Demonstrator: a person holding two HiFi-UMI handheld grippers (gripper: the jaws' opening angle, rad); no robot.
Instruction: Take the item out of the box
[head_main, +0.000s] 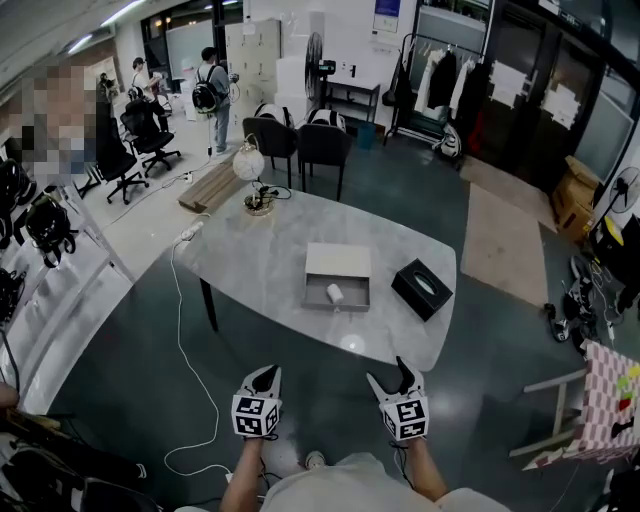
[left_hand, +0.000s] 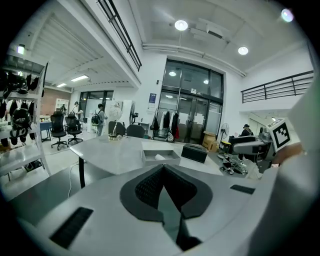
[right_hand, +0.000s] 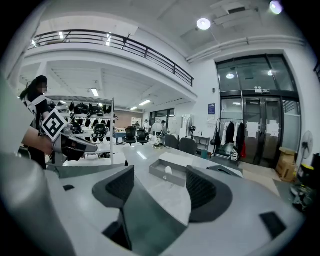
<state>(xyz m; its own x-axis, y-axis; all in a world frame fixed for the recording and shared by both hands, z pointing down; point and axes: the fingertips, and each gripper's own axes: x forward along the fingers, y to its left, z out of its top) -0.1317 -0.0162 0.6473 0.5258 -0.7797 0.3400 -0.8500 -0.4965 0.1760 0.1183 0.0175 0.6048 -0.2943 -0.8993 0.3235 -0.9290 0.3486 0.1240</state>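
Jaws of right hand-held gripper (right_hand: 160, 171) apart

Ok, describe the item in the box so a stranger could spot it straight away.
Find the large pale grey table in the middle of the room. On it lies a shallow open grey box, left of a black tissue box. The item is the small white rounded lump inside, the only thing in it.

A polished, marble-look table top (head_main: 250, 255) gleams with glare beneath a matt grey box (head_main: 356, 294) that looks like card. At the box's 3 o'clock, a black case (head_main: 421, 288) shows a smooth, dull finish.
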